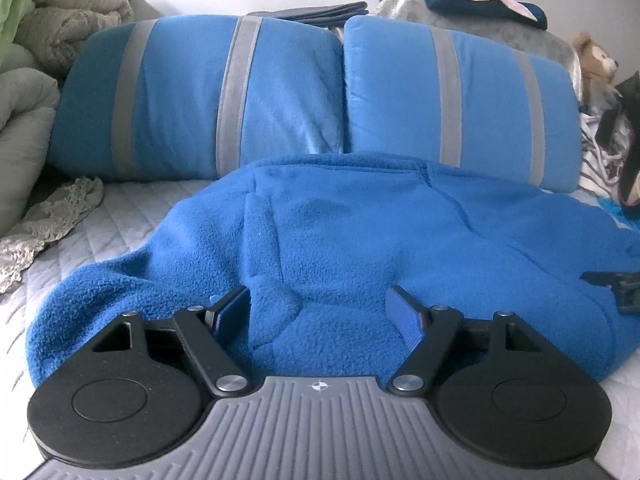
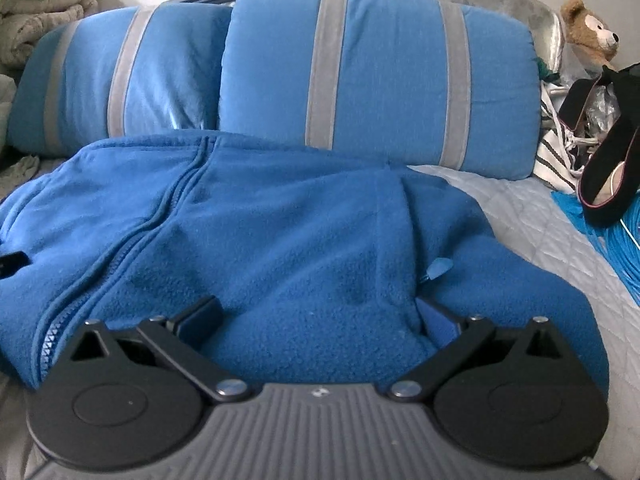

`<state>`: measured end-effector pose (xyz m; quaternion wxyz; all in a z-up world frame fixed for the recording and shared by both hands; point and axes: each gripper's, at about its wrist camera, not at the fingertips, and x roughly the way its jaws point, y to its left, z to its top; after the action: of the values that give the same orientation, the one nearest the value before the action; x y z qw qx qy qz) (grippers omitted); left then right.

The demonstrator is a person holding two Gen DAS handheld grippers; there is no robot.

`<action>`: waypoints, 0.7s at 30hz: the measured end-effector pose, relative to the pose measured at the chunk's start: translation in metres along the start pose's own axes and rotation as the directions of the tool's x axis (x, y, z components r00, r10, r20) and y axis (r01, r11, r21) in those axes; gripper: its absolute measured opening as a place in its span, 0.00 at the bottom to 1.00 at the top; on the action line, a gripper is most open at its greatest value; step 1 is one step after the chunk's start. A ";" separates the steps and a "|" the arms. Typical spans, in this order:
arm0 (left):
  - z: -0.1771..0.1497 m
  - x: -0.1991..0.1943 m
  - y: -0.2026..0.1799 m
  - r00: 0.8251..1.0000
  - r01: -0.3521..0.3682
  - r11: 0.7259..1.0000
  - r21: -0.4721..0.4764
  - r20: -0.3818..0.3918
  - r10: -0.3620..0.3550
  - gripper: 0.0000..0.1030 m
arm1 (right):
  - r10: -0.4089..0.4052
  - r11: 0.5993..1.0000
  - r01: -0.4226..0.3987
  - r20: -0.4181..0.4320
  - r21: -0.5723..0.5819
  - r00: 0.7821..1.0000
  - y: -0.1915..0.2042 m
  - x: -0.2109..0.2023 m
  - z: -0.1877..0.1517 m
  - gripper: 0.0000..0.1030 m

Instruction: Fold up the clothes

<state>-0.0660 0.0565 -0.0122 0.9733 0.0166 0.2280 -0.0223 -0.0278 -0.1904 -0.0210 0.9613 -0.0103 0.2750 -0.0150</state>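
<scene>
A blue fleece zip jacket (image 1: 360,232) lies spread on the quilted bed, front up; it also shows in the right wrist view (image 2: 280,232), with its zipper (image 2: 132,248) running down the left. My left gripper (image 1: 320,308) is open, fingers astride a raised fold at the jacket's near edge. My right gripper (image 2: 320,316) is open, fingers pressed into the fleece on either side of a bulge near the hem. The right gripper's tip (image 1: 616,288) shows at the right of the left wrist view.
Two blue pillows with grey stripes (image 1: 200,96) (image 2: 380,80) lean behind the jacket. Rolled bedding (image 1: 40,32) is piled at the left. A teddy bear (image 2: 588,32), a black shoe (image 2: 608,184) and striped cloth crowd the right. The grey quilted bedcover (image 2: 540,232) lies beneath.
</scene>
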 end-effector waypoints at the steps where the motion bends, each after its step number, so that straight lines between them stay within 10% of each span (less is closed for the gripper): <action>1: 0.000 -0.002 -0.001 1.000 -0.006 1.000 0.010 0.004 0.006 0.72 | 0.003 1.000 -0.003 0.003 -0.003 1.000 -0.001 -0.001 0.001 0.99; 7: 0.004 -0.025 -0.022 0.988 -0.122 0.984 0.129 0.108 0.108 0.72 | -0.047 0.995 0.057 0.112 -0.082 0.993 0.007 -0.018 0.004 1.00; 12: 0.005 -0.051 -0.038 0.964 -0.072 0.971 0.227 0.266 0.010 0.72 | -0.044 0.986 0.084 0.265 -0.142 0.963 0.016 -0.038 0.008 1.00; 21: -0.006 -0.022 -0.031 0.993 0.093 0.990 0.104 0.066 -0.100 0.74 | 0.073 0.992 -0.059 0.124 -0.114 0.990 0.019 -0.019 0.003 0.99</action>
<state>-0.0898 0.0269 -0.0089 0.9764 0.0536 0.1926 -0.0813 -0.0423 -0.1711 -0.0090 0.9748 -0.0551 0.2135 0.0327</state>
